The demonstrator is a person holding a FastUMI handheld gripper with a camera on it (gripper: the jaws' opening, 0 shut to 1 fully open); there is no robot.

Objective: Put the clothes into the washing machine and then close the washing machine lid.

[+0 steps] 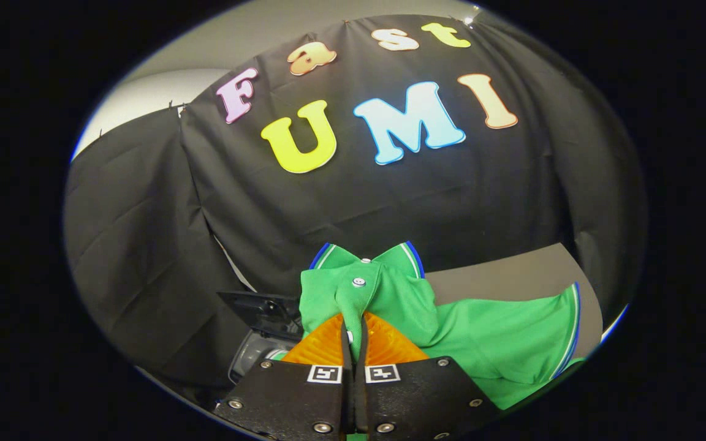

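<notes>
Gripper: fingers clenched on a pinch of the shirt's placket.
Shirt: green polo, white-and-blue trimmed collar and sleeve, white buttons; hung lifted, draping toward 3 o'clock.
Washing machine: dark lid raised, at 9 o'clock of the fingers, below the shirt.

The tool is clamped on a green polo shirt, both fingers pressing a fold of cloth just below the buttoned collar. The collar stands up ahead of the fingers, and a sleeve with striped trim spreads off to the right. To the left, beyond the fingers, the washing machine shows with its dark lid raised.
</notes>
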